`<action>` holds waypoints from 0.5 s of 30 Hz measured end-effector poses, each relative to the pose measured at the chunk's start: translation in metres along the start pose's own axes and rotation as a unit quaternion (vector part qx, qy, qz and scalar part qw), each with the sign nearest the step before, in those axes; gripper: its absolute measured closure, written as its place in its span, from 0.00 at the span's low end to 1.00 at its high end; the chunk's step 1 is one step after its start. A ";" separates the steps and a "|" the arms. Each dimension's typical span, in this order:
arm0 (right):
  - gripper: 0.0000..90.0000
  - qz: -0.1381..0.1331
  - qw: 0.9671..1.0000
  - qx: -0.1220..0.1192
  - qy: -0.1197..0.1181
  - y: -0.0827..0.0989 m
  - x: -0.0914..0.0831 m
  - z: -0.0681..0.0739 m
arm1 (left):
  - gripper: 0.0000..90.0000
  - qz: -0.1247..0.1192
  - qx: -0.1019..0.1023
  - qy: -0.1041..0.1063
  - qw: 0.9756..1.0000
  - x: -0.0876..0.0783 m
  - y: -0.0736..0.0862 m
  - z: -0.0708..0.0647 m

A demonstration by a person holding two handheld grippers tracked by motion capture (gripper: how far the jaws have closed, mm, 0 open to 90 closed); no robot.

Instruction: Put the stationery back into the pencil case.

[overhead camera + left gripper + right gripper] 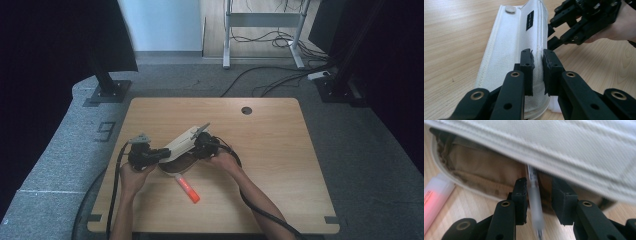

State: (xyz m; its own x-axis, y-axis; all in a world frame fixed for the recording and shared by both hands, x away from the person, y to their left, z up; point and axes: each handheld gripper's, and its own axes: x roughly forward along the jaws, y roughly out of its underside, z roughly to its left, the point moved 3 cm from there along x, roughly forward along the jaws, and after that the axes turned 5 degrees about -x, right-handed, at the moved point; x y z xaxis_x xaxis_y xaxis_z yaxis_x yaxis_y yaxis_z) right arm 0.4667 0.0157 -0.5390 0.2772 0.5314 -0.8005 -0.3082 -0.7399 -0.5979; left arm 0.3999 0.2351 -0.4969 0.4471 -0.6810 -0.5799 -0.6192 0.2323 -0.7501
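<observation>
A white fabric pencil case (182, 142) lies tilted at the middle of the wooden table (280, 150), its tan inside (479, 167) gaping toward the right gripper view. My left gripper (538, 67) is shut on a fold of the case's white cloth (506, 50). Facing it, my right gripper (539, 192) sits at the case's mouth. A blurred clear pen (534, 195) stands between its jaws with its tip at the opening. A gap shows between the pen and the right pad (560, 195), so the gripper is open. In the high view the left gripper (161, 154) and right gripper (197, 147) flank the case.
An orange marker with a white cap (187, 189) lies on the table just in front of the case, also the pink-and-white marker (435, 195) beside the case's mouth. A cable hole (246, 110) sits near the far edge. Bare wood surrounds the work area.
</observation>
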 end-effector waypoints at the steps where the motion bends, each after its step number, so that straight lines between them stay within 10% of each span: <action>1: 0.70 -0.001 1.000 0.003 0.000 0.002 -0.003 0.000 | 0.88 0.000 0.000 0.000 1.000 0.000 0.000 0.000; 15: 0.72 -0.014 0.999 0.034 -0.004 0.034 -0.028 0.000 | 0.88 0.002 0.000 0.000 1.000 0.001 0.000 0.000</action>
State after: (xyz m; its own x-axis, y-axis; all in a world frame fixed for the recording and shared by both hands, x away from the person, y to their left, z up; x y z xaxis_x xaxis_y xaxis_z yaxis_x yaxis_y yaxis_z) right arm 0.4482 -0.0245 -0.5367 0.2792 0.5551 -0.7835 -0.3624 -0.6947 -0.6214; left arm 0.4000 0.2349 -0.4976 0.4452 -0.6800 -0.5826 -0.6209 0.2344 -0.7480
